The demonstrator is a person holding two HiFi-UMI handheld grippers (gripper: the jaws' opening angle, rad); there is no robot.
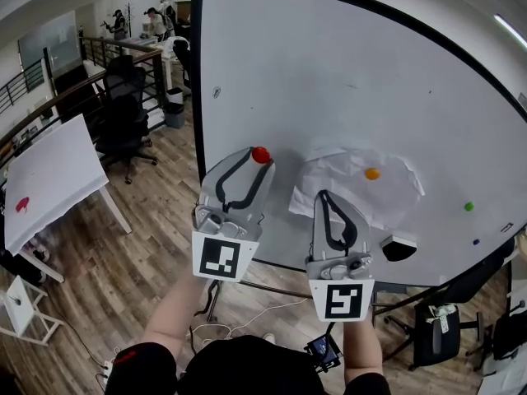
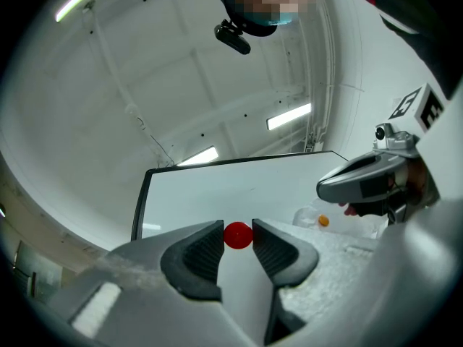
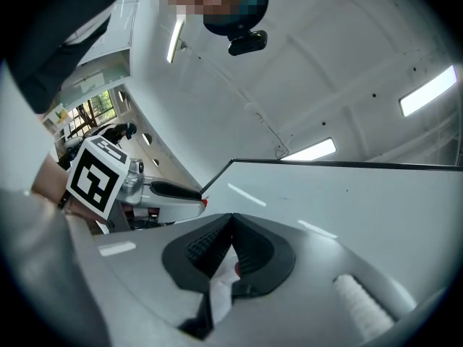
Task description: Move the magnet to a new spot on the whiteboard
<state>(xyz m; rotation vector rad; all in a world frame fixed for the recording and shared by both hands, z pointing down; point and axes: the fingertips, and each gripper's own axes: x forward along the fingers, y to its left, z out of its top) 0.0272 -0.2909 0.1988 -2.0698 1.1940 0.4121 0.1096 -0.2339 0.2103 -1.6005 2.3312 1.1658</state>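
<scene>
A round red magnet [image 1: 261, 154] sits at the whiteboard's [image 1: 329, 72] left middle, pinched between the pads of my left gripper [image 1: 258, 160]. In the left gripper view the magnet [image 2: 238, 235] touches both pads and the board lies behind it. My right gripper [image 1: 323, 194] is to the right of it, shut, with its tips on a crumpled white paper sheet [image 1: 387, 196]. In the right gripper view the jaws [image 3: 231, 219] meet at the tips and paper [image 3: 221, 284] shows in the gap behind them.
An orange magnet [image 1: 372, 174] pins the paper to the board. A green magnet [image 1: 468, 206] and a small blue dot [image 1: 475, 241] sit at the right, with a black eraser [image 1: 398, 248] low down. Tables and office chairs [image 1: 123, 113] stand to the left on a wood floor.
</scene>
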